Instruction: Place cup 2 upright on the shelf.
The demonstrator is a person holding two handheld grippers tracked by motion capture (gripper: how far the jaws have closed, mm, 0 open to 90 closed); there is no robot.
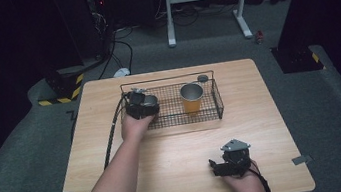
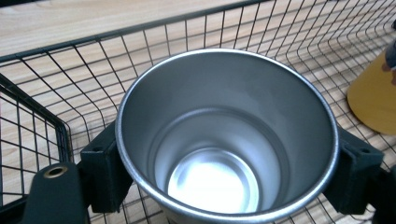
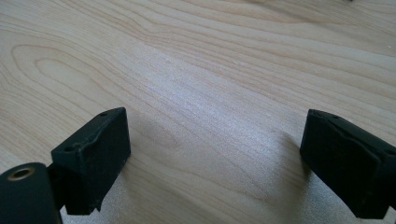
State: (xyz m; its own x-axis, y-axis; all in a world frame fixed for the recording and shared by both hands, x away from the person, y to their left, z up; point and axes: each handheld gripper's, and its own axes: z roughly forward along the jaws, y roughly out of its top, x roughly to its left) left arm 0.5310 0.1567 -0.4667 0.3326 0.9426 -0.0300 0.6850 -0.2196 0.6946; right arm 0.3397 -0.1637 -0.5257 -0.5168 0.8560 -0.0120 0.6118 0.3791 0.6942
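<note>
A steel cup (image 2: 226, 135) is pinched between the jaws of the left claw (image 1: 140, 105), one pad pressed on each side of its wall, and it is held inside the wire basket (image 1: 214, 112) at that basket's left end. Off to the claw's right, an orange cup (image 1: 192, 98) is already stood upright in the same basket, near but apart from the steel one. The placing is judged nearly done: what is left is for the steel cup to be let go and the claw drawn out. The right claw (image 1: 229, 164) is rested low over the bare bench (image 3: 210, 70) with its jaws spread and nothing between them. Whether the steel cup's base is set on the basket floor cannot be told, since its bottom is cut off below the claw.
</note>
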